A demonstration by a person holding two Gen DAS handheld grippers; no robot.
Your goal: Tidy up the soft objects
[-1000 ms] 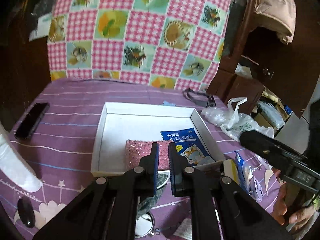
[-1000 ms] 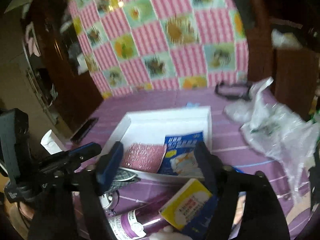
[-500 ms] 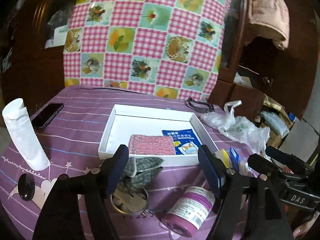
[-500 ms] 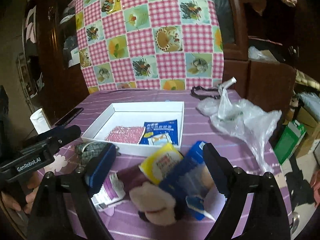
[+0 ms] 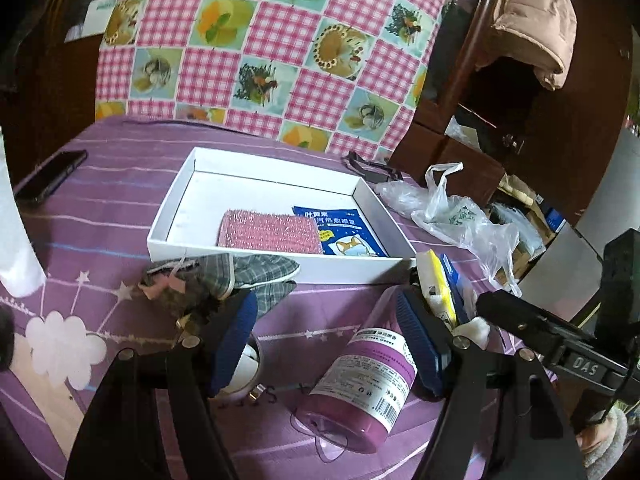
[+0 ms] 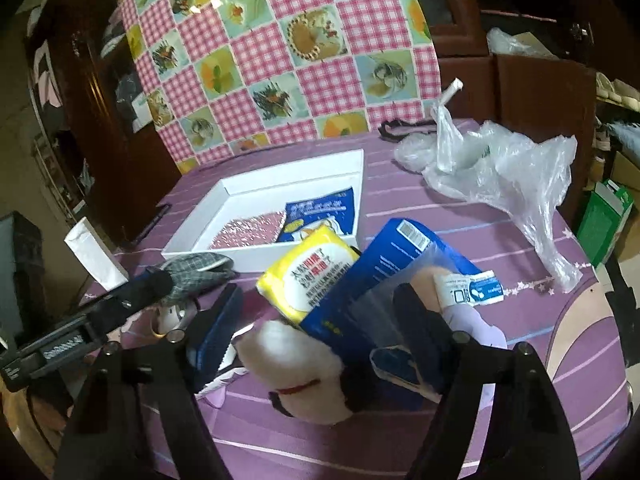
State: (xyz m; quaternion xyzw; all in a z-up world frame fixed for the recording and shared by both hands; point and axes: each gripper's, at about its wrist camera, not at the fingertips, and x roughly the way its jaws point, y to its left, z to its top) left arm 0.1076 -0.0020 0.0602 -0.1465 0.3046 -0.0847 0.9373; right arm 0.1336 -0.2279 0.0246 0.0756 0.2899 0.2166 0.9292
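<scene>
A white tray holds a pink glittery pad and a blue packet. In front of it lies a grey plaid fabric piece. My left gripper is open just above the table, with the top of a lying purple bottle between its fingers. My right gripper is open and its jaws are closing. Between them sit a white plush toy and a blue pack, with a yellow wipes pack just behind. The pads do not press on any of them.
A phone and a white paper roll are at the left. Crumpled plastic bags and a black strap lie at the far right of the table. A round tin sits under the left finger. A checked cloth hangs behind.
The left gripper's jaws went from shut to open. Both grippers sank toward the table's front. The plush toy and the packs now sit between the right fingers.
</scene>
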